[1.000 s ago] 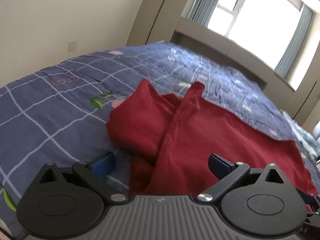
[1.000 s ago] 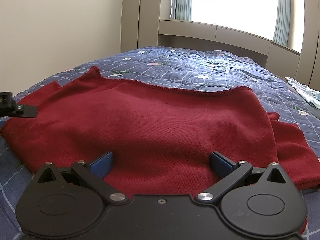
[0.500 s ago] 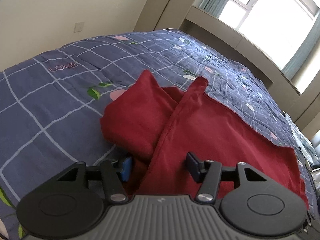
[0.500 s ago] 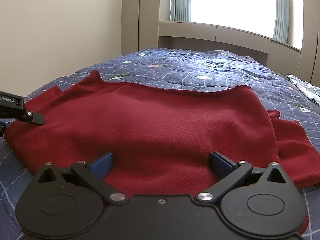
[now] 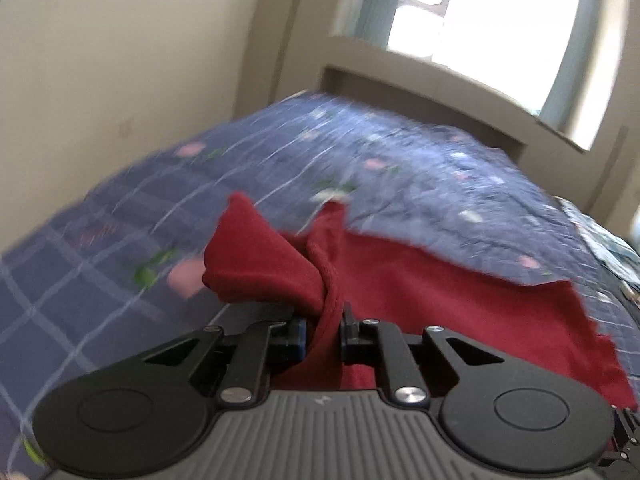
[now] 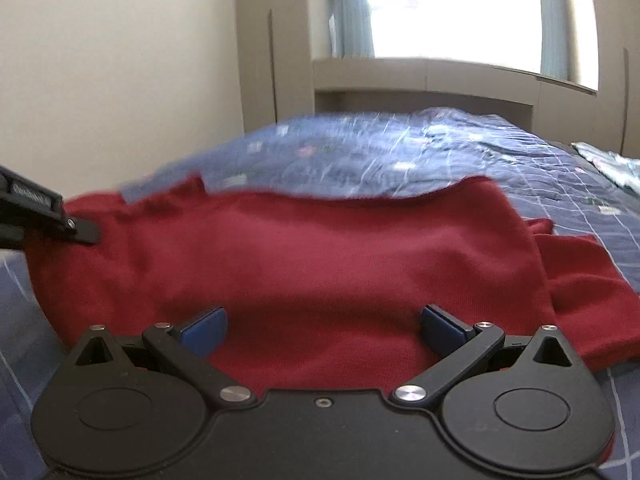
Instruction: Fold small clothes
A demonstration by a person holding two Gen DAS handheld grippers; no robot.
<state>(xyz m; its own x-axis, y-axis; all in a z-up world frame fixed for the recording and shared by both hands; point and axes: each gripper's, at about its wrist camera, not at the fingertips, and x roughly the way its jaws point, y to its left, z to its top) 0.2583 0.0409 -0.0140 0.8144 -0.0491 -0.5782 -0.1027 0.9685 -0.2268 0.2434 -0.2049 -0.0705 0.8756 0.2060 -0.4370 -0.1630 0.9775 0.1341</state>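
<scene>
I'm closing my left gripper (image 5: 323,330) on a bunched edge, probably a sleeve, of the dark red knit garment (image 6: 320,252); my right gripper (image 6: 322,326) is hovering wide open, gripping nothing.

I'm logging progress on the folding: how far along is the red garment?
Done: little. The red garment lies spread and rumpled on the blue quilt, with no neat fold showing. In hand: the left claw is closing on a bunched edge of it, cloth between its jaws. The right claw is open over the near side, gripping nothing. Left: the folding itself.
</scene>
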